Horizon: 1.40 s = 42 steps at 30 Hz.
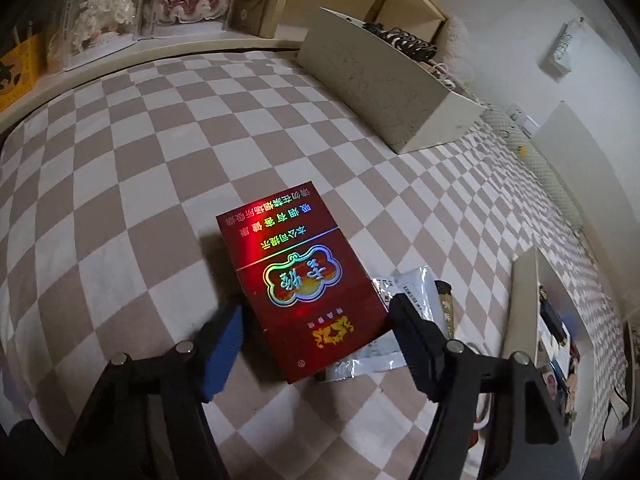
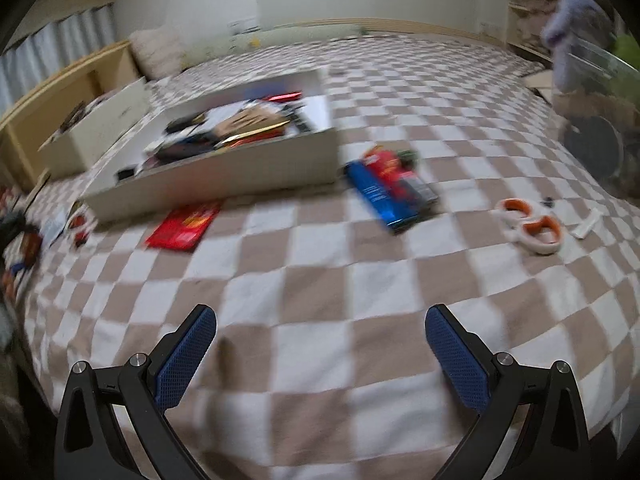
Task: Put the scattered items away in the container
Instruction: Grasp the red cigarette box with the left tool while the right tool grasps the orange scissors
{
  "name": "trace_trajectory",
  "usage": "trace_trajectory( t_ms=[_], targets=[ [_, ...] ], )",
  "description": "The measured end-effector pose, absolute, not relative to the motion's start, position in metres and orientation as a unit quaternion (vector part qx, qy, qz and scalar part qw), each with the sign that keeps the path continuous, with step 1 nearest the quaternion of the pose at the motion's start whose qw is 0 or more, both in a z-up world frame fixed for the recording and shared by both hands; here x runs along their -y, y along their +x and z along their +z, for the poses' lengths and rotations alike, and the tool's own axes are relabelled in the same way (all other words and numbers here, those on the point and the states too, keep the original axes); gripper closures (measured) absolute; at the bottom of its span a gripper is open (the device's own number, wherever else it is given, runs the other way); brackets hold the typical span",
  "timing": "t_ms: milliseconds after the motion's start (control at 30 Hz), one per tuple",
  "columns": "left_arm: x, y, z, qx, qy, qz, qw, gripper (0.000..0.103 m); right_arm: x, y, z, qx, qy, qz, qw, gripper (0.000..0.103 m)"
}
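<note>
A red holographic cigarette box (image 1: 298, 284) lies on the checkered bedspread between the fingers of my left gripper (image 1: 316, 328). The jaws stand wide on either side of it, and contact with its sides is not clear. The same red box (image 2: 184, 226) shows in the right wrist view, in front of the white container (image 2: 224, 168), which holds several items. My right gripper (image 2: 320, 344) is open and empty above the bedspread. A blue and red packet pile (image 2: 394, 192) lies right of the container. Orange-and-white scissors (image 2: 530, 226) lie further right.
A silver foil packet (image 1: 404, 292) and a gold tube (image 1: 444, 308) lie just right of the red box. A second cream box (image 1: 384, 84) stands at the back. The container's wall (image 1: 522, 304) rises at the right. Shelves with dolls (image 1: 108, 12) line the headboard.
</note>
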State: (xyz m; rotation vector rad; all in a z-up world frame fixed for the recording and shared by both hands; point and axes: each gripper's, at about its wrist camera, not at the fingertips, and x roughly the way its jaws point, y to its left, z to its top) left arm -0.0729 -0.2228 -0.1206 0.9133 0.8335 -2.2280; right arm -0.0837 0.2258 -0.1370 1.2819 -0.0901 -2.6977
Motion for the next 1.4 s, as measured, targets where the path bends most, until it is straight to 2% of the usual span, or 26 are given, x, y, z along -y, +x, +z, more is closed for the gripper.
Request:
trace_trajectory(
  t_ms=[167,300,500,567,867,1100,1367,1400],
  targets=[
    [0.216,-0.065,-0.12,-0.283,0.348,-0.852,0.271,0.033,-0.259,-0.102,-0.125,0.041,0.414,-0.907,0.058,0.0],
    [0.2,-0.056,-0.116,-0.242,0.355,-0.868,0.248,0.033,-0.28,-0.114,-0.119,0.062,0.408,-0.909,0.049,0.013],
    [0.167,-0.042,-0.106,-0.183,0.359,-0.893,0.202,0.034,-0.316,-0.124,-0.116,0.071,0.402,-0.913,0.0,0.015],
    [0.154,-0.04,-0.102,-0.168,0.36,-0.899,0.185,0.034,-0.331,-0.125,-0.118,0.075,0.406,-0.911,-0.02,0.022],
    [0.094,-0.033,-0.1,-0.131,0.378,-0.911,0.101,0.035,-0.376,-0.12,-0.135,0.154,0.422,-0.891,-0.057,0.023],
    [0.061,-0.029,-0.112,-0.117,0.402,-0.907,0.052,0.035,-0.353,-0.14,-0.143,0.092,0.44,-0.892,-0.05,0.023],
    [0.056,-0.023,-0.13,-0.125,0.429,-0.893,0.053,0.035,-0.337,-0.16,-0.153,0.033,0.469,-0.882,-0.038,0.023],
    [0.055,-0.023,-0.13,-0.124,0.429,-0.893,0.054,0.035,-0.336,-0.161,-0.155,0.031,0.469,-0.882,-0.037,0.029]
  ],
)
